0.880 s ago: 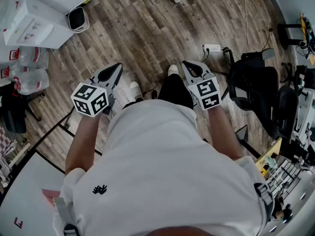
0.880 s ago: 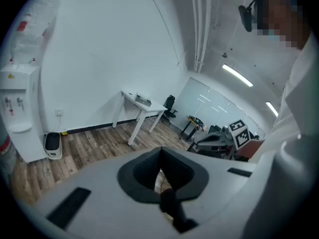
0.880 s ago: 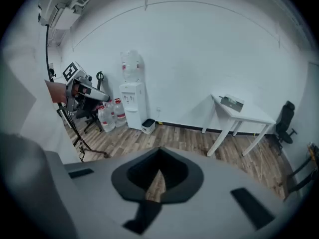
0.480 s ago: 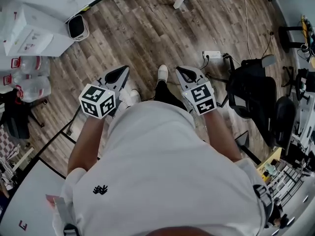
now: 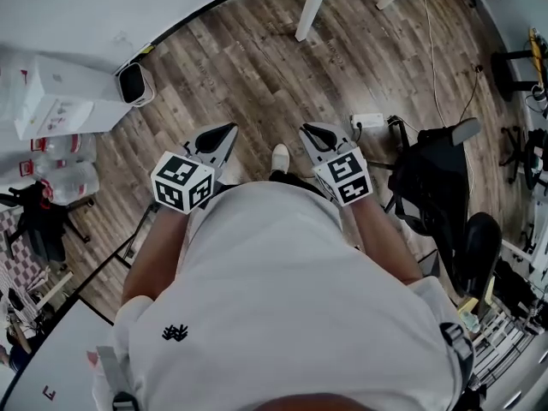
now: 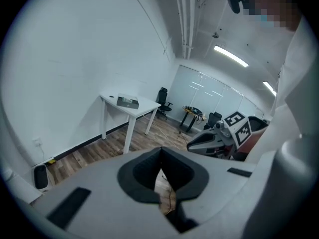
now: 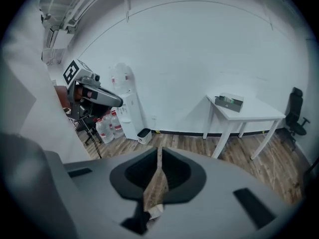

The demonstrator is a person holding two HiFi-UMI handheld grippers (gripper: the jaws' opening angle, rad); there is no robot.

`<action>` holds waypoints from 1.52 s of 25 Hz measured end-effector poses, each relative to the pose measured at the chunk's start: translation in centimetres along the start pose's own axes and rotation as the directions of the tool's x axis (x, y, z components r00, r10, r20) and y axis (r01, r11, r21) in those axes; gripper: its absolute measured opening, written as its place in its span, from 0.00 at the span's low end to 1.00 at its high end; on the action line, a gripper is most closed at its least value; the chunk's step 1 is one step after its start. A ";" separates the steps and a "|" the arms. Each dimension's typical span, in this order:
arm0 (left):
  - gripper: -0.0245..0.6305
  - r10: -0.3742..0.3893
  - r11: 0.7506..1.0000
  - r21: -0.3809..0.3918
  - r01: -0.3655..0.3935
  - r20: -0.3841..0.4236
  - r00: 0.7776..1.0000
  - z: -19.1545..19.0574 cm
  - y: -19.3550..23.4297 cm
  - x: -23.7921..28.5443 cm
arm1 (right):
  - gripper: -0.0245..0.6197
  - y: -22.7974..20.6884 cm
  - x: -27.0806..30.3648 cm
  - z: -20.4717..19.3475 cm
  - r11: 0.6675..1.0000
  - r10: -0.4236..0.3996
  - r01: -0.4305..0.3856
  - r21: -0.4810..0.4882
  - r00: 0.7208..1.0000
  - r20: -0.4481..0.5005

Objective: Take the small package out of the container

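The person is walking across the wooden floor [image 5: 257, 67], both claws carried side by side in front of the torso. Compared with a second ago, the floor has slid back beneath them. The legs of a white table [image 5: 310, 11] have come into the top of the head view, well ahead of the tips, where before there was only planking. The claws themselves have kept the same pose.

The left claw [image 5: 224, 134] is clenched on nothing — its own view shows the two pads meeting at the tips, with only a sliver of floor visible behind them. The right claw [image 5: 312, 132] is the same: jaws drawn together and empty, with a thin strip of floor showing through the hollow of the pads.

Straight out beyond both sets of tips, and well apart from them, stands that table. On its top lies a low dark box [image 7: 229, 102]. It is probably the container, though from this far off that is a guess. The small package shows in no view; if it is in that box, it is hidden inside.

The task proper has not begun — this is the approach. The likely next need is to close the remaining gap to the table and let one claw's jaws part before reaching in.
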State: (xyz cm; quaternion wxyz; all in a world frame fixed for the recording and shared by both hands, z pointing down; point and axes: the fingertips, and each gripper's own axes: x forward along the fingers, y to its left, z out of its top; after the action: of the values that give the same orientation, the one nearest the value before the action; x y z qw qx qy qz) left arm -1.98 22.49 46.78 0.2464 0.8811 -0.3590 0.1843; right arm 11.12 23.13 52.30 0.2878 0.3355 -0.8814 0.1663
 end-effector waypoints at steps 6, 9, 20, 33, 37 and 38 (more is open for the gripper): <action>0.05 -0.010 1.000 0.005 0.010 0.010 1.000 4.3 1.1 4.2 | 0.08 -4.6 1.4 2.1 1.000 0.025 -0.025 0.011 1.000 0.000; 0.05 -0.024 1.000 0.002 0.024 -0.006 1.000 5.5 2.3 5.4 | 0.08 -6.2 2.5 3.0 0.999 0.024 -0.024 0.042 1.000 -0.011; 0.05 -0.145 0.989 0.025 0.145 -0.015 0.989 10.5 12.3 11.3 | 0.08 -11.6 8.9 8.0 0.989 -0.093 0.095 0.113 0.995 -0.026; 0.05 -0.259 0.963 0.075 0.260 -0.025 0.966 15.8 21.1 13.1 | 0.08 -15.3 14.5 15.7 0.964 -0.217 0.216 0.154 0.976 -0.009; 0.05 -0.255 0.965 0.052 0.256 -0.023 0.967 16.6 22.0 14.3 | 0.08 -18.2 14.9 16.3 0.958 -0.237 0.235 0.162 0.972 -0.012; 0.05 -0.252 0.966 0.052 0.253 -0.025 0.967 16.8 22.2 14.5 | 0.08 -19.1 15.1 16.6 0.957 -0.241 0.239 0.165 0.970 -0.009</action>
State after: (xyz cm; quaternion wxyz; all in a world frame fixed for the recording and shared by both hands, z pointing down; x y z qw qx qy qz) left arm -5.79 -8.69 47.14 0.2468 0.9245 -0.2363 0.1690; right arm 8.47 -6.12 50.63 0.2723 0.4637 -0.8189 0.2006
